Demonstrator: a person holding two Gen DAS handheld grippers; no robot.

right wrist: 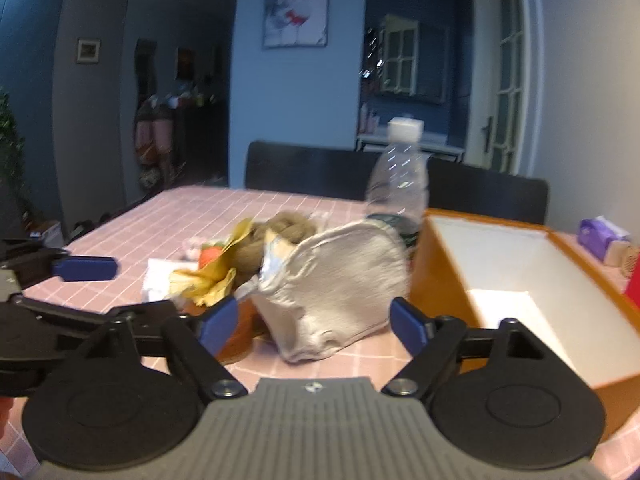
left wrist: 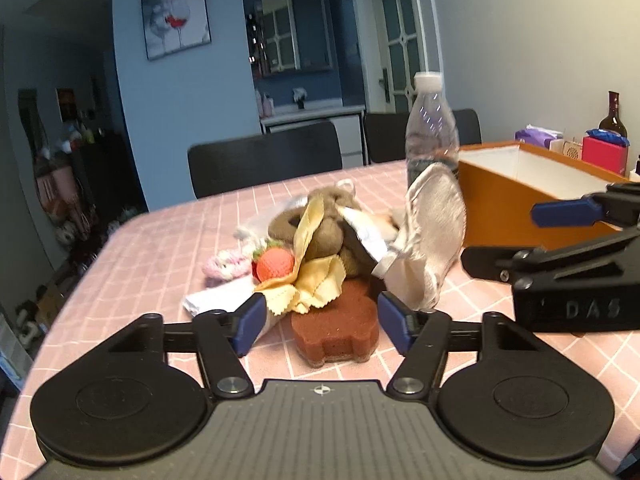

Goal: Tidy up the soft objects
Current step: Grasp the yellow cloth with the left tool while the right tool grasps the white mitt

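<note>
Lining up on the pile, both claws unloaded. Landmark is the orange box [right wrist: 520, 280]: open top, white inside, nothing visible in it, so sorting looks barely started. The soft heap sits just beside the box's left wall on the pink checked tablecloth [left wrist: 160, 240]. Nearest the box is a white quilted mitt [right wrist: 340, 280], standing up on edge, with its broad face towards the right wrist camera. Further from the box are a brown plush toy [left wrist: 332, 232], a yellow pinked-edge cloth [left wrist: 316, 280], a knitted strawberry [left wrist: 274, 262] and a brown bear-shaped sponge [left wrist: 340, 328] lying flat at the near edge of the heap. A clear water bottle [left wrist: 430, 132] stands behind the mitt, off the box's far left corner. Left gripper [left wrist: 322, 328]: jaws apart, sponge dead ahead between the pad lines but not pinched. Right gripper [right wrist: 316, 322]: jaws apart and straddling the mitt's lower edge, pads clear of it. Key relation: the mitt lies straight ahead of the right claw, and the right hand is the one next to the box, so my call is that right takes the mitt and left takes the sponge. The mitt's long axis runs roughly upright, so pinching across its lower edge is probably the cleanest bite. Risk: the silver-lined flap [right wrist: 272, 264] leaning on the mitt may drag along.
</note>
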